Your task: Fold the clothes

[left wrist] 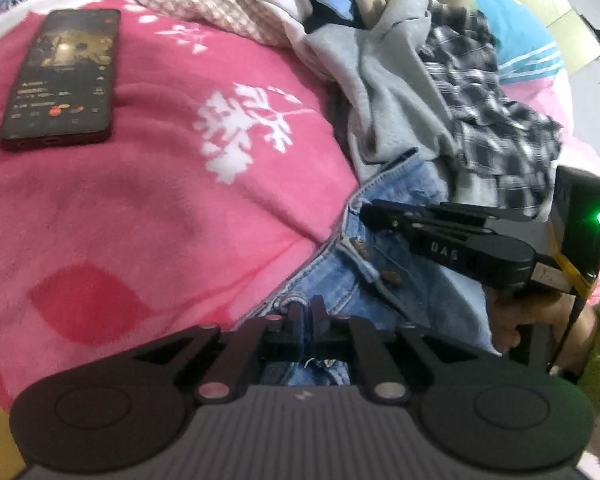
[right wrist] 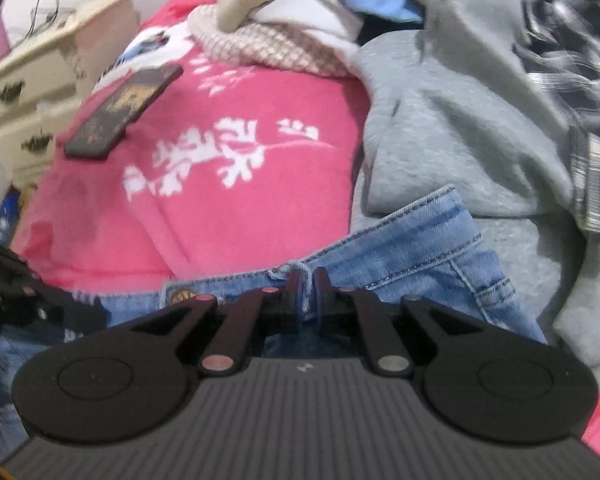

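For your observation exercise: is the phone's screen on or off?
On: the phone lies face up on the pink blanket, showing lit graphics and icons.

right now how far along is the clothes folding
Barely started. No folded garment shows in either view. In hand: both claws are pinched shut on the blue jeans, the left claw and the right claw each on a denim edge. Left: the jeans are still bunched, and the grey sweatshirt, plaid shirt and other clothes sit heaped on the pink blanket. A phone lies on the blanket.
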A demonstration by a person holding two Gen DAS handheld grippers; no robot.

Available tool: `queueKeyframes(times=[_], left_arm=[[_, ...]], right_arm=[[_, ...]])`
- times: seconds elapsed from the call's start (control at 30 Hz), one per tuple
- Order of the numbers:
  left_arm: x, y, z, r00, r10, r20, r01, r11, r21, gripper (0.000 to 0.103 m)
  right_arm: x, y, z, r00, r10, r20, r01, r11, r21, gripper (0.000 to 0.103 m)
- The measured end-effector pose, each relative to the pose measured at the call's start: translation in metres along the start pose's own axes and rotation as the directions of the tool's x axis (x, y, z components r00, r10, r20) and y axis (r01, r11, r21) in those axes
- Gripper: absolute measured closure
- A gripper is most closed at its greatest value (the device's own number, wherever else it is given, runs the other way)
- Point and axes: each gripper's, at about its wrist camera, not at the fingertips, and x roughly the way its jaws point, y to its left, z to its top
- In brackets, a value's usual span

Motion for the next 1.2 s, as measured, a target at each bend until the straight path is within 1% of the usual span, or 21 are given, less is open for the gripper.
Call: queueKeyframes(times=[0.07, 0.1, 0.13, 0.17, 0.2, 0.23, 0.3, 0.37, 0.43, 0.47, 0.53, 0.6, 0.67, 0.7, 0.8, 0.83, 0.9, 0.93, 1.0, 1.1, 1.2], left_arm=[[-0.009, 0.002, 0.003, 0.999, -0.041, -0.030, 0.041, 0.999, -0.008, 0.093], [-0.014, 0.002, 0.004, 0.997, -0.057, -0.044, 0.056, 0.998, -0.010, 0.090], [-0.020, 0.001, 0.005, 0.997, -0.060, -0.053, 0.060, 0.998, -0.010, 0.076], [-0.026, 0.000, 0.005, 0.997, -0.059, -0.053, 0.059, 0.998, -0.011, 0.058], [-0.034, 0.001, 0.007, 0.997, -0.056, -0.045, 0.056, 0.998, -0.010, 0.053], [-0.040, 0.002, 0.010, 0.997, -0.058, -0.042, 0.057, 0.998, -0.013, 0.051], [-0.051, 0.006, 0.016, 0.998, -0.056, -0.042, 0.055, 0.998, -0.018, 0.051], [-0.056, 0.010, 0.020, 0.997, -0.030, -0.077, 0.029, 0.999, -0.018, 0.051], [-0.061, 0.015, 0.023, 0.993, -0.006, -0.116, 0.004, 1.000, -0.018, 0.050], [-0.061, 0.017, 0.022, 0.989, -0.002, -0.147, -0.002, 1.000, -0.023, 0.049], [-0.063, 0.021, 0.019, 0.979, 0.007, -0.205, -0.014, 0.999, -0.033, 0.049], [-0.063, 0.020, 0.014, 0.968, 0.028, -0.251, -0.031, 0.999, -0.008, 0.049], [-0.063, 0.013, 0.009, 0.962, 0.052, -0.270, -0.042, 0.998, 0.042, 0.049], [-0.063, 0.007, 0.008, 0.961, 0.062, -0.268, -0.042, 0.996, 0.079, 0.049], [-0.062, -0.012, 0.005, 0.961, 0.088, -0.261, -0.038, 0.981, 0.192, 0.049], [-0.060, -0.020, 0.004, 0.961, 0.089, -0.261, -0.027, 0.972, 0.232, 0.049], [-0.054, -0.037, 0.000, 0.960, 0.086, -0.266, 0.003, 0.949, 0.316, 0.049], [-0.050, -0.046, -0.003, 0.958, 0.087, -0.272, 0.018, 0.933, 0.361, 0.049], [-0.038, -0.061, -0.012, 0.951, 0.112, -0.289, 0.033, 0.891, 0.453, 0.049], [-0.020, -0.075, -0.025, 0.935, 0.201, -0.292, -0.003, 0.829, 0.560, 0.054], [-0.017, -0.085, -0.028, 0.939, 0.212, -0.270, -0.008, 0.800, 0.600, 0.054]], right_arm=[[-0.012, -0.005, 0.003, 1.000, 0.010, -0.002, -0.010, 0.998, 0.066, 0.090], [-0.018, -0.009, 0.004, 1.000, 0.015, -0.005, -0.015, 0.994, 0.104, 0.080], [-0.027, -0.012, 0.003, 1.000, 0.015, -0.001, -0.014, 0.990, 0.140, 0.070], [-0.036, -0.016, 0.003, 1.000, 0.014, 0.004, -0.014, 0.985, 0.174, 0.062], [-0.045, -0.020, 0.002, 1.000, 0.012, 0.008, -0.014, 0.978, 0.209, 0.059], [-0.056, -0.024, 0.000, 1.000, 0.002, 0.020, -0.007, 0.970, 0.242, 0.057], [-0.080, -0.034, -0.007, 0.999, -0.021, 0.046, 0.005, 0.947, 0.322, 0.055], [-0.103, -0.044, -0.017, 0.996, -0.050, 0.070, 0.017, 0.911, 0.411, 0.054], [-0.131, -0.051, -0.032, 0.992, -0.079, 0.097, 0.019, 0.860, 0.511, 0.054], [-0.147, -0.051, -0.044, 0.990, -0.095, 0.105, 0.019, 0.825, 0.565, 0.054], [-0.180, -0.051, -0.069, 0.985, -0.128, 0.118, 0.017, 0.744, 0.668, 0.054], [-0.205, -0.030, -0.108, 0.984, -0.169, 0.053, 0.068, 0.636, 0.768, 0.054], [-0.229, -0.009, -0.149, 0.979, -0.201, -0.018, 0.121, 0.513, 0.850, 0.054], [-0.241, 0.002, -0.169, 0.976, -0.212, -0.056, 0.148, 0.447, 0.882, 0.054], [-0.277, 0.034, -0.230, 0.958, -0.229, -0.171, 0.225, 0.235, 0.946, 0.054], [-0.289, 0.044, -0.250, 0.951, -0.229, -0.209, 0.249, 0.161, 0.955, 0.054], [-0.303, 0.062, -0.280, 0.923, -0.259, -0.283, 0.298, 0.019, 0.954, 0.054], [-0.310, 0.068, -0.293, 0.908, -0.279, -0.314, 0.312, -0.051, 0.949, 0.054], [-0.324, 0.082, -0.319, 0.873, -0.312, -0.376, 0.331, -0.190, 0.924, 0.054], [-0.342, 0.090, -0.344, 0.845, -0.354, -0.402, 0.300, -0.309, 0.902, 0.054], [-0.355, 0.089, -0.359, 0.823, -0.389, -0.415, 0.291, -0.339, 0.895, 0.054]])
